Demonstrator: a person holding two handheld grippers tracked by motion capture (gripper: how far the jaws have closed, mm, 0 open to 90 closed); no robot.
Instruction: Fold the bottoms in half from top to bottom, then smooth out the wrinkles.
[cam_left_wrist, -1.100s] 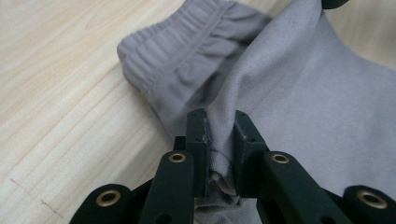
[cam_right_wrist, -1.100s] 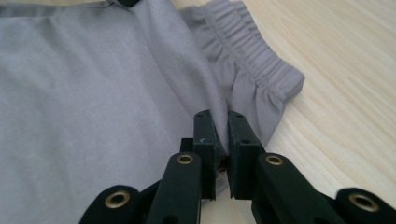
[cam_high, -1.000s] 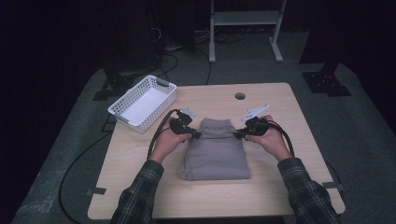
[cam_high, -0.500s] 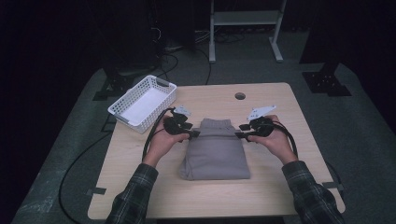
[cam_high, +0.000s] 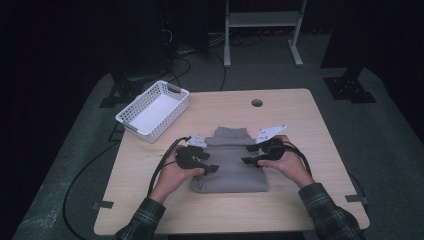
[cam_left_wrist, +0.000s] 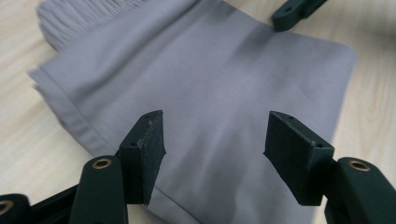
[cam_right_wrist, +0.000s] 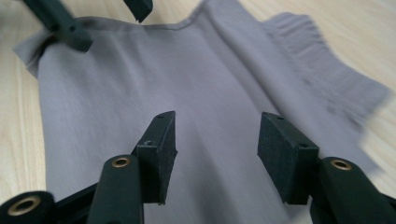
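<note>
I see the folded grey garment (cam_high: 229, 162) at frame centre on the table (cam_high: 300, 125), long axis vertical, flanked by left gripper (cam_high: 212, 168) and right gripper (cam_high: 247, 160), fingers just opened, empty.

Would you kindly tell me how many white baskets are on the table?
1: a white basket at the table's far left edge, apart from the folded grey garment.

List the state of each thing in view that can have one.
Grey garment: folded flat on the table, released.
Left hand-held gripper: jaws just opened, nothing between the pads, above the garment.
Right hand-held gripper: jaws just opened, nothing gripped, above the garment.
White basket: upright, empty, at the table's far left.
</note>
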